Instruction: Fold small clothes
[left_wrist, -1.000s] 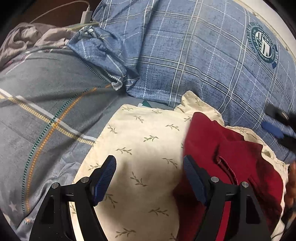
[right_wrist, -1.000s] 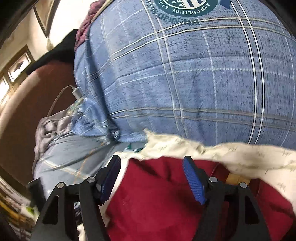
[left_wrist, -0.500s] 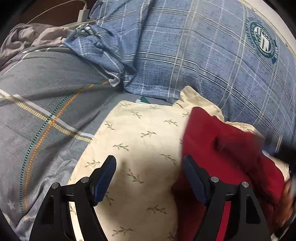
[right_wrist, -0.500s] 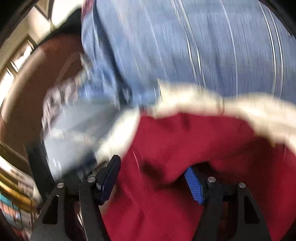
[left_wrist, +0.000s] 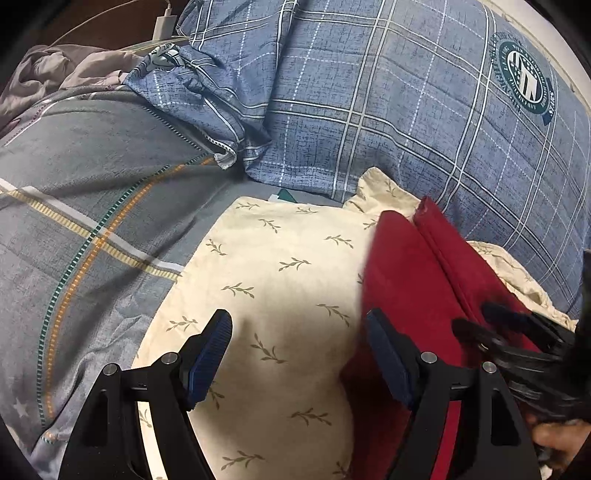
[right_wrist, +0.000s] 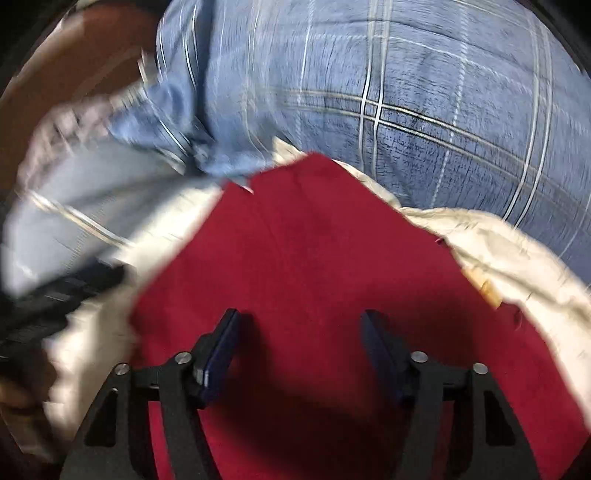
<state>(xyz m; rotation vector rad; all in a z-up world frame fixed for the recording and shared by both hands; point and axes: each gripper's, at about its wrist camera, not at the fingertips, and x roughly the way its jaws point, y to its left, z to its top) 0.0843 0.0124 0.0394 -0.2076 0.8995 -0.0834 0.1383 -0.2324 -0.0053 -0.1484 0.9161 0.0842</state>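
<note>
A dark red garment (left_wrist: 413, 266) lies on a cream pillow (left_wrist: 288, 266) printed with small leaf sprigs. My left gripper (left_wrist: 297, 319) hovers open over the pillow, its right finger at the garment's left edge, nothing between the pads. At the right edge of the left wrist view my right gripper (left_wrist: 476, 317) sits low on the red cloth. In the blurred right wrist view the right gripper (right_wrist: 301, 315) points down at the red garment (right_wrist: 314, 240). Its jaws are closing with red cloth beneath and between them, the pads apart from it.
A blue plaid quilt (left_wrist: 369, 110) with a round green badge rises behind the pillow. Grey striped bedding (left_wrist: 92, 184) spreads to the left, with a crumpled lilac cloth (left_wrist: 55, 70) and a white charger (left_wrist: 164, 26) at the far top left.
The right gripper dropped onto the red garment, rolled, and its jaws narrowed. The red cloth now lies flatter with a long ridge. The left gripper stayed where it was.
</note>
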